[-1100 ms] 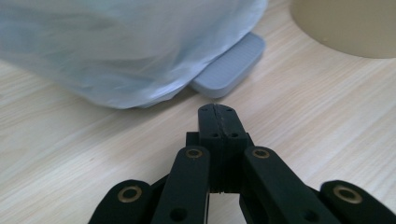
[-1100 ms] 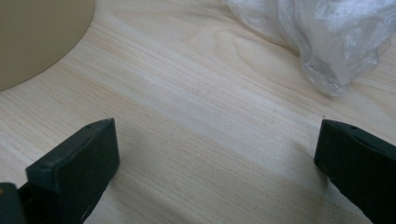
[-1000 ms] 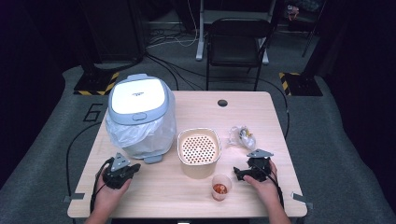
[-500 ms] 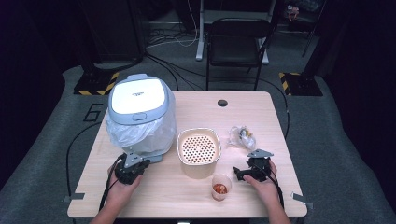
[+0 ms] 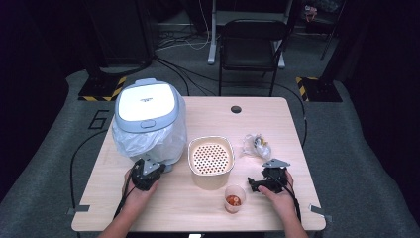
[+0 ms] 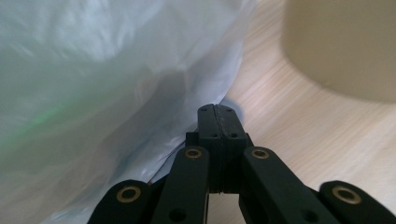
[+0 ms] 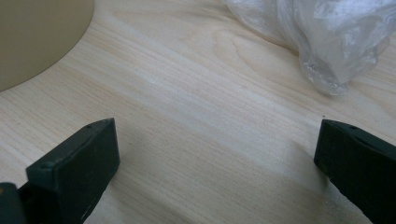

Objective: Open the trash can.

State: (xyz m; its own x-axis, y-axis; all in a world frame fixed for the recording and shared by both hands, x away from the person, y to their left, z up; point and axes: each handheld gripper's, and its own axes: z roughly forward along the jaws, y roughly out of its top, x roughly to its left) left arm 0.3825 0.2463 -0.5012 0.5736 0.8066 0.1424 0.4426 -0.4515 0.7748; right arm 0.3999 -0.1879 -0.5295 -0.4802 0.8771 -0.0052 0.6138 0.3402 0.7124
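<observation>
Now the left gripper (image 5: 147, 171) sits right at the foot of the bin (image 5: 148, 111), closer than it was 1 second back, when it lay off toward the table's (image 5: 198, 218) left edge. Its jaws are pressed flat together with nothing between them, and in the left gripper view (image 6: 218, 122) the tips point at the bin's bag (image 6: 107, 88) where the plastic sags to the wood. My read: the person is lining up to catch a fold of that bag, and the jaws must part first. The right gripper (image 5: 257, 184) has not shifted; it rests well to the bin's right, past the strainer (image 5: 211, 157), jaws spread wide over bare wood in its own view (image 7: 215, 154). A cup (image 5: 234, 198) with something reddish stands just beside it, and a crumpled wrapper (image 5: 256, 144) lies beyond.

Whether the left tips touch the plastic I cannot tell; the bag is blurred and close. What the wrapper holds is too small to make out. Only a tan edge of the strainer shows in each gripper view.
</observation>
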